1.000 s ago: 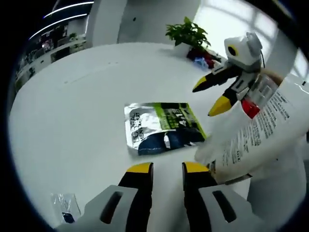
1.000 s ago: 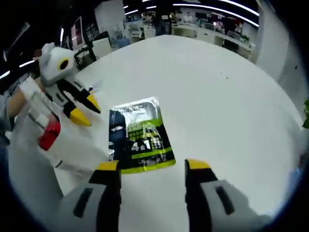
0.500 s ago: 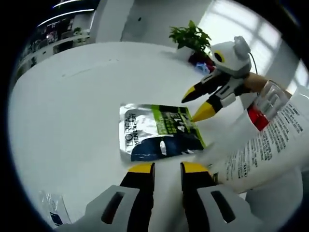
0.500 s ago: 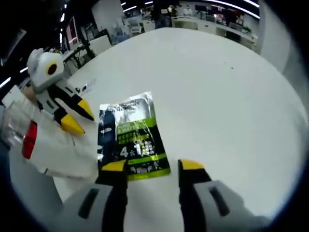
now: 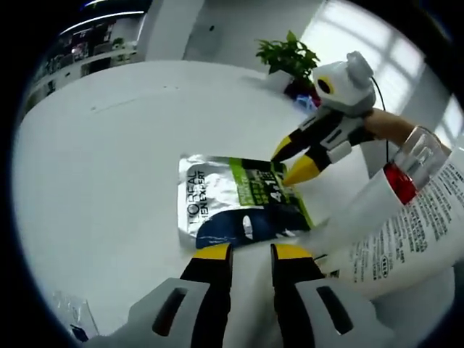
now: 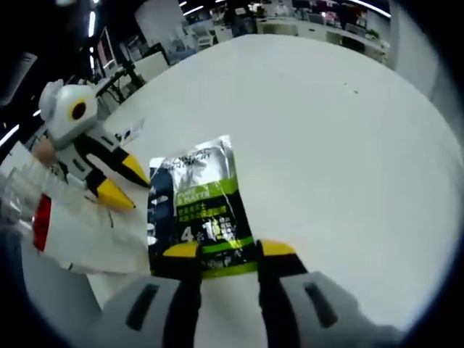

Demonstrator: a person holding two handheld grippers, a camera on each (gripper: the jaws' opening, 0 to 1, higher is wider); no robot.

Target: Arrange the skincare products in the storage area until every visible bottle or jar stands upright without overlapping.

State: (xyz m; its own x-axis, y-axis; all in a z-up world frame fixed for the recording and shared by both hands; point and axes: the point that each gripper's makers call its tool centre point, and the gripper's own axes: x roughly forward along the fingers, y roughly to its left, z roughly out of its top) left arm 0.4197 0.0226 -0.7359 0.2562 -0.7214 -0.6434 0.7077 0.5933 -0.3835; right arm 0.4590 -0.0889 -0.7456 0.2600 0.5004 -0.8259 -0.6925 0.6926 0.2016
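Silver-and-green sachet [image 6: 197, 210] lies flat on the white table [image 6: 341, 152]; your right gripper [image 6: 226, 251] is clenching its near edge; your left gripper [image 5: 251, 251], nearly shut, empty, hovers beside it; foil could slip free.

Silver-green sachet [image 5: 243, 205] flat; white tube [image 5: 402, 221] tilted.

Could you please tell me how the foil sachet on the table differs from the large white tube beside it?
The silver, green and dark blue foil sachet is small, thin and shiny; the white plastic tube with fine black print is much larger, matt and plump. The foil sachet is a sealed packet, while the white tube ends in a red band and clear cap. Both lie flat on the round white table; neither stands upright.
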